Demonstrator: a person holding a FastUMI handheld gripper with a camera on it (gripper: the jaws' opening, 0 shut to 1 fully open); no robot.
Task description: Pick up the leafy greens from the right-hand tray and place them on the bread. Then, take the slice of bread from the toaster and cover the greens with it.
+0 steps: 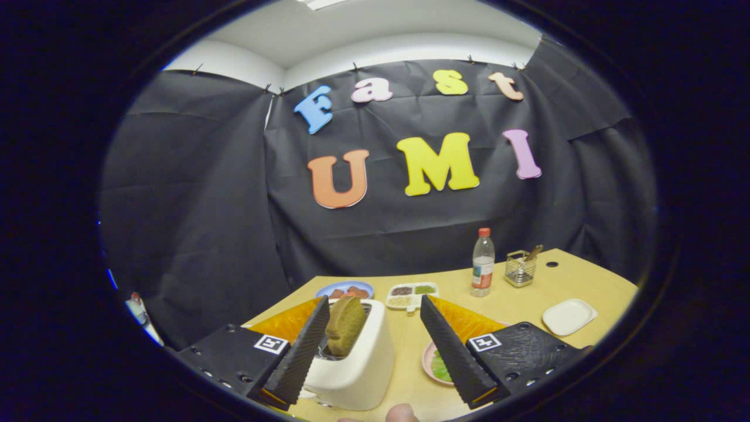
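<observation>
A fingertip (pixel 402 412) of the person showed nearest the camera, at the base of the gripper (pixel 372 343). The jaws stood wide apart and held nothing. The toaster (pixel 354 363) sat between them, close against the left jaw, with the slice of bread (pixel 345 325) standing upright in its slot, top edge exposed for a pinch grasp. The spread probably served to straddle that slice.

Behind the right jaw, a pink plate (pixel 430 366) carried the leafy greens (pixel 439 368), partly hidden; whether bread lay under them could not be determined.

Beyond the toaster on the counter (pixel 515 302) stood a blue plate (pixel 343 288) with reddish pieces, a compartment tray (pixel 412 295) of small ingredients, a bottle (pixel 483 262), a wire holder (pixel 520 268) and, well apart to the right, an empty white tray (pixel 568 316). Judged from this layout, the greens step appeared complete and the toaster slice remained to be taken.
</observation>
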